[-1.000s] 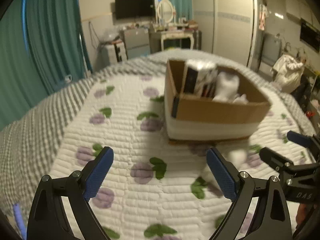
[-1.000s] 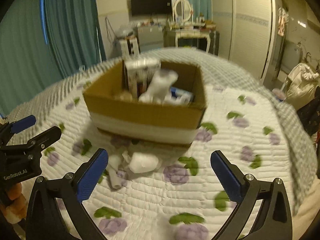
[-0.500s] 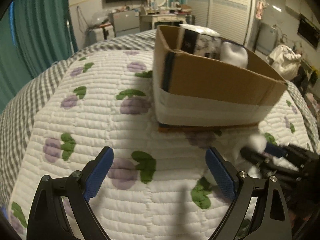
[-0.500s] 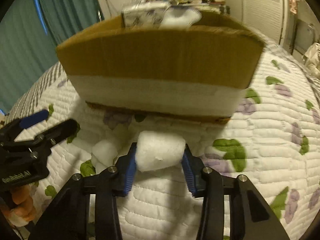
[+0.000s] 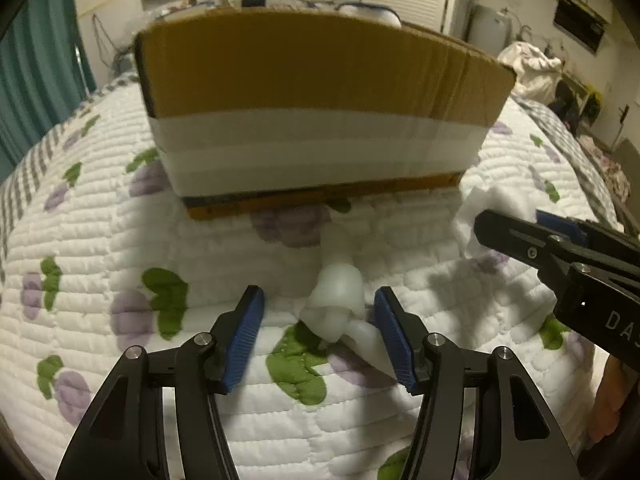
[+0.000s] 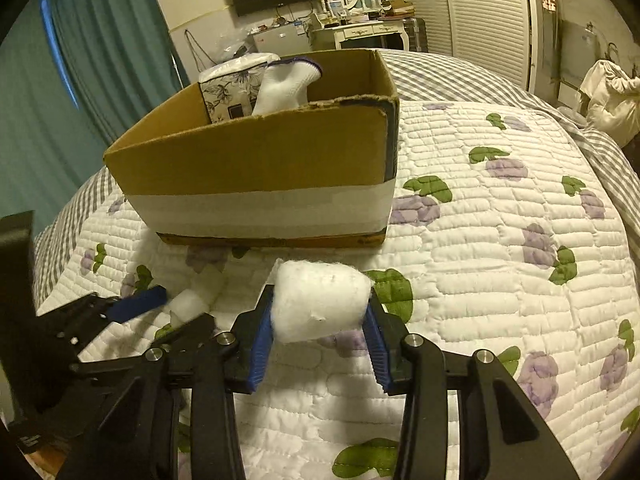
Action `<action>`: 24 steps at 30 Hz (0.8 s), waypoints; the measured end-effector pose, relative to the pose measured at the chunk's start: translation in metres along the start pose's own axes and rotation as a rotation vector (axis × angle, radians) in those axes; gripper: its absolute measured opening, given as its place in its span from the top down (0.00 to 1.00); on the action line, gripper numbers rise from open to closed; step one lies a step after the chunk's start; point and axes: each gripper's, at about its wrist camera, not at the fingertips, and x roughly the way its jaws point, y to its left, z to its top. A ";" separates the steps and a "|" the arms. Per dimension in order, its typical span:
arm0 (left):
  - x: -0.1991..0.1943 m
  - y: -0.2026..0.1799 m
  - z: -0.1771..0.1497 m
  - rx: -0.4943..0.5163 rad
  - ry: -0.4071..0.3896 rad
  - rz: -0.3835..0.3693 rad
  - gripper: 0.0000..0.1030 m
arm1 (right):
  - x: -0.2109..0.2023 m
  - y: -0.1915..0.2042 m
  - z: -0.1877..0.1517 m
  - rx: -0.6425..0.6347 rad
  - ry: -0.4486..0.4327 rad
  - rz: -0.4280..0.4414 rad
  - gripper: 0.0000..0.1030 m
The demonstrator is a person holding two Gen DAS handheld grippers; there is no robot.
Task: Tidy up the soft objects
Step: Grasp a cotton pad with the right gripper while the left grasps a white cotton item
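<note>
A cardboard box with a white band stands on the quilted bed. It holds a floral tissue pack and a white sock. My right gripper is shut on a white cotton wad, lifted just above the quilt in front of the box; it also shows in the left wrist view. My left gripper is partly closed around small white soft pieces on the quilt, its pads either side and not squeezing; it shows in the right wrist view.
The quilt with purple and green prints covers the bed. A teal curtain hangs at the left. A dresser with a mirror and a wardrobe stand at the back.
My right gripper has lifted the cotton wad off the quilt and drawn back from the box. My left gripper has moved in over the small white pieces and its jaws have narrowed.
</note>
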 end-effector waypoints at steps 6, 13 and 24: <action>-0.004 -0.012 -0.004 0.062 -0.018 0.003 0.73 | -0.002 0.005 -0.001 -0.017 -0.007 -0.016 0.60; -0.026 -0.001 -0.007 -0.006 -0.030 -0.009 0.73 | -0.030 0.007 -0.007 -0.022 -0.049 -0.027 0.60; -0.111 -0.011 -0.013 -0.032 -0.142 0.047 0.73 | -0.109 0.032 -0.010 -0.040 -0.151 0.006 0.60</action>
